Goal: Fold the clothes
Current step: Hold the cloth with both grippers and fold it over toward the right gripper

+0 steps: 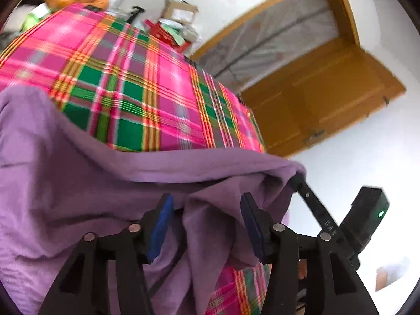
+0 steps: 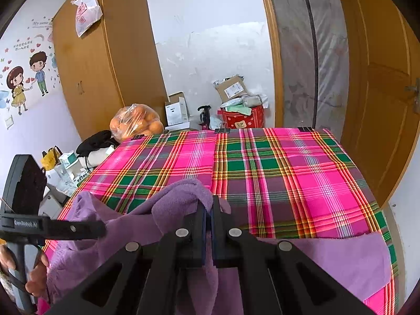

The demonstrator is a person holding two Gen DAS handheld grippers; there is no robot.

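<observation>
Soft purple fleece garment is clamped betw. pressed-together pads of right gripper. Left gripper is spread wide, cloth draped betw. its blue pads, over pink-green plaid tablecloth.

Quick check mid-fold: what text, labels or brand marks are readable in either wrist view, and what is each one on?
"GenRobot.AI": left tool, on the label along its arm.
"DAS": right tool, on its black arm, letters partly blurred.
"My sweet...": wall sticker, cut off by the wardrobe.
Wall sticker's smaller lines: too small to read.
Hanging plastic bag: red print, unreadable.
Cardboard parcel: shipping label, unreadable.
Red box: label too blurred.
</observation>
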